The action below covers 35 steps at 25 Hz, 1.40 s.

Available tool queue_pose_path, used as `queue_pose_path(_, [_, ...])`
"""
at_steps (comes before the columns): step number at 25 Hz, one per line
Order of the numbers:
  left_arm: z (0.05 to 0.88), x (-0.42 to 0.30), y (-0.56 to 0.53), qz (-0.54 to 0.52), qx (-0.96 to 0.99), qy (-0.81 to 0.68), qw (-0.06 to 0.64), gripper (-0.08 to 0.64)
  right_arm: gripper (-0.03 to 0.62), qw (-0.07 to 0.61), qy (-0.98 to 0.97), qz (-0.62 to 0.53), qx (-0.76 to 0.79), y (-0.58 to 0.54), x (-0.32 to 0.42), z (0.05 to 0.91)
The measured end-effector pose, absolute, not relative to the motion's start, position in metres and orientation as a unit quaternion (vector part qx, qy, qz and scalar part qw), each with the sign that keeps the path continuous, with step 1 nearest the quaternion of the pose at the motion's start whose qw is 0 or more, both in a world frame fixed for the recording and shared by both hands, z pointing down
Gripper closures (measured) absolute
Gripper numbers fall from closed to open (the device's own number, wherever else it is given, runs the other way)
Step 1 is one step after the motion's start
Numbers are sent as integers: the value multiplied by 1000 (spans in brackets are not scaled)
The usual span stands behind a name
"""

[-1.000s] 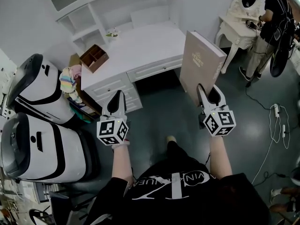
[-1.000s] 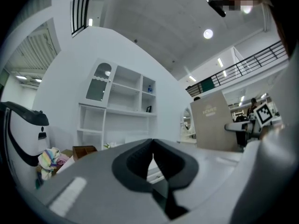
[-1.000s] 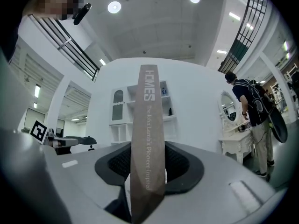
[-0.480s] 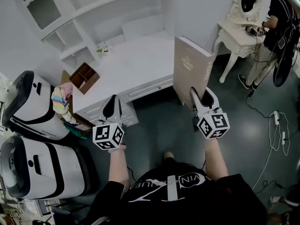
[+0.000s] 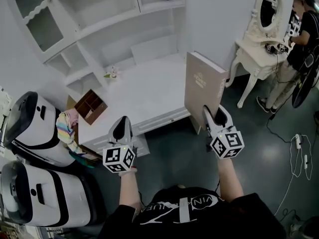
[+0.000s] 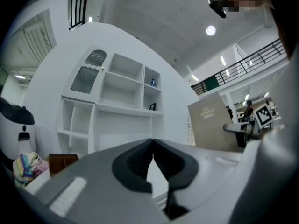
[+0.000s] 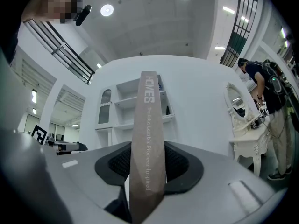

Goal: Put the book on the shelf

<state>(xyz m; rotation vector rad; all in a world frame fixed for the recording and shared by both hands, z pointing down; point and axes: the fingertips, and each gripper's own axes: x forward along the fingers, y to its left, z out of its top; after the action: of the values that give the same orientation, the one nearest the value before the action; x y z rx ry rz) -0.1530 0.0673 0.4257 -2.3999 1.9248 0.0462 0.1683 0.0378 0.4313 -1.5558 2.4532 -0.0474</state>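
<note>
A large tan hardcover book [image 5: 202, 89] stands upright in the air at the desk's right end, and my right gripper [image 5: 215, 116] is shut on its lower edge. In the right gripper view the book's spine [image 7: 147, 139] runs up between the two dark pads. My left gripper [image 5: 121, 128] is shut and holds nothing, hovering at the desk's front edge; its pads [image 6: 138, 162] meet at the tips. The white shelf unit [image 5: 99, 19] rises behind the desk, its compartments mostly bare, and shows ahead in both gripper views [image 6: 122, 94] [image 7: 120, 107].
A white desk [image 5: 134, 96] with drawers stands below the shelves, with a brown wooden organiser [image 5: 90, 106] at its left and a small plant [image 5: 110, 74]. Two white machines [image 5: 35, 183] sit at left. A white dressing table with mirror [image 5: 261, 39] and a person [image 5: 301, 49] are at right.
The view has tilted upward, so more of the shelf unit shows and the desk sits lower in the picture. Both grippers keep the same pose, the book still held upright in the right one.
</note>
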Motion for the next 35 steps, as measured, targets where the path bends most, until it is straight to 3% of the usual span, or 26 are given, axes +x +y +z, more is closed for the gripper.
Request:
queue_pose_path(16, [407,-141,-7,25,-790,613,15,560,414,141,844,-32,-516,-33,159,408])
queue_pose_path(35, [362,-159,-227,21,-817,575,20,560,414,187,839,7,-511,-242,118,323])
